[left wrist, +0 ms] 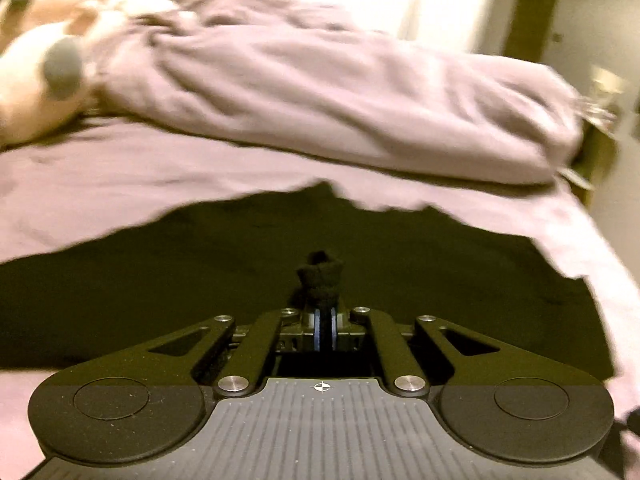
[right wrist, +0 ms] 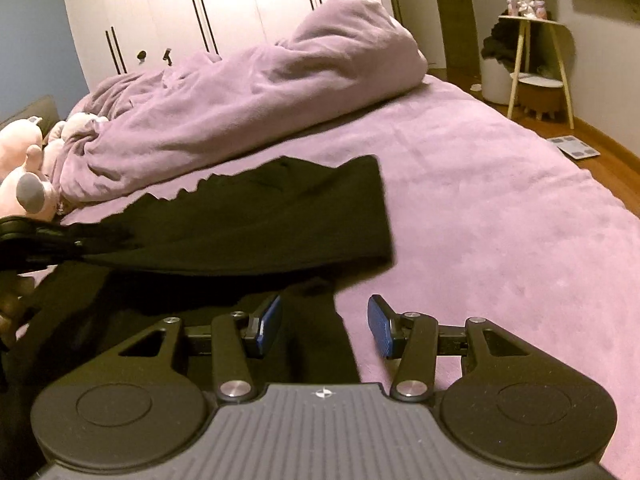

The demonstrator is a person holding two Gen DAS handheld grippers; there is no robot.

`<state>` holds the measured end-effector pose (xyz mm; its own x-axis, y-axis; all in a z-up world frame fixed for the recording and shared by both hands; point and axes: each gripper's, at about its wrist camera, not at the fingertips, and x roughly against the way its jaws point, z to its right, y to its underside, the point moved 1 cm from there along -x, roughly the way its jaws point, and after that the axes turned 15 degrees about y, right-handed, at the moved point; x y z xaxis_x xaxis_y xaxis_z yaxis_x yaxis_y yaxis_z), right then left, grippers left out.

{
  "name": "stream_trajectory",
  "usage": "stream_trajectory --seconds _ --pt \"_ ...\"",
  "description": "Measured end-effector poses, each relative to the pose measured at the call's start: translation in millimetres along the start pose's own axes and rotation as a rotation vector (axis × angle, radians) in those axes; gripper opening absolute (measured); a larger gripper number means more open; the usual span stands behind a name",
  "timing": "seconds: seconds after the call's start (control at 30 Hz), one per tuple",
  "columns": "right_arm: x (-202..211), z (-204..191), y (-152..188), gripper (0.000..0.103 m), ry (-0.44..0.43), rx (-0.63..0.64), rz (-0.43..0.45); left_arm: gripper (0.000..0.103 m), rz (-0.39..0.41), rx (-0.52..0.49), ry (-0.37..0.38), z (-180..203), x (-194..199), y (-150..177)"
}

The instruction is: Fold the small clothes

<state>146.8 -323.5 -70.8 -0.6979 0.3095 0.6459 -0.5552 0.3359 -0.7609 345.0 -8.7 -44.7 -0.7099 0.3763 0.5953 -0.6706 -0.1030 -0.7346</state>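
Observation:
A black garment (left wrist: 280, 248) lies on the purple bed sheet (left wrist: 120, 184). My left gripper (left wrist: 325, 320) is shut on a bunched fold of the black garment, which sticks up between the blue pads. In the right wrist view the garment (right wrist: 260, 220) is partly lifted at the left, where the left gripper (right wrist: 24, 236) shows at the frame's edge. My right gripper (right wrist: 326, 326) is open, its blue pads (right wrist: 382, 330) apart. A strip of the black cloth lies between and below them, not pinched.
A rumpled purple blanket (right wrist: 248, 96) lies across the far side of the bed. Pink plush toys (right wrist: 28, 168) sit at the far left. White wardrobes (right wrist: 224, 4) stand behind. A small side table (right wrist: 536, 60) and wooden floor (right wrist: 616, 168) are off the bed's right edge.

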Motion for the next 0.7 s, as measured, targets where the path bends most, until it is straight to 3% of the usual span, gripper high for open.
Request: stream_trajectory --seconds 0.07,0.1,0.13,0.2,0.27,0.37,0.4,0.43,0.47,0.7 --pt "-2 -5 -5 0.047 -0.032 -0.018 -0.009 0.008 0.005 0.036 -0.035 -24 0 -1" --pt "-4 -8 -7 0.048 -0.049 -0.029 -0.017 0.017 0.007 0.060 -0.029 -34 1 0" --pt "-7 -10 -8 0.048 -0.071 -0.044 -0.029 0.036 0.013 0.082 -0.016 -42 3 1" --pt "-14 -15 -10 0.048 -0.109 -0.075 -0.059 0.059 0.016 0.101 0.000 -50 4 7" --pt "-22 -20 -11 0.048 -0.135 -0.102 -0.092 0.060 0.005 0.093 0.019 -53 -3 9" --pt "-34 -27 -11 0.048 -0.140 -0.120 -0.122 0.050 -0.007 0.119 0.065 -59 -12 10" --pt "-37 -29 -12 0.048 -0.143 -0.131 -0.133 0.034 -0.010 0.129 0.073 -61 -15 8" --pt "-41 -30 -12 0.048 -0.153 -0.148 -0.144 0.009 -0.017 0.139 0.075 -65 -17 8" --pt "-44 -30 -13 0.048 -0.160 -0.162 -0.151 0.004 -0.027 0.149 0.066 -68 -20 6" --pt "-62 -29 -18 0.048 -0.174 -0.246 -0.178 0.004 0.116 0.092 0.085 -69 -1 -19"
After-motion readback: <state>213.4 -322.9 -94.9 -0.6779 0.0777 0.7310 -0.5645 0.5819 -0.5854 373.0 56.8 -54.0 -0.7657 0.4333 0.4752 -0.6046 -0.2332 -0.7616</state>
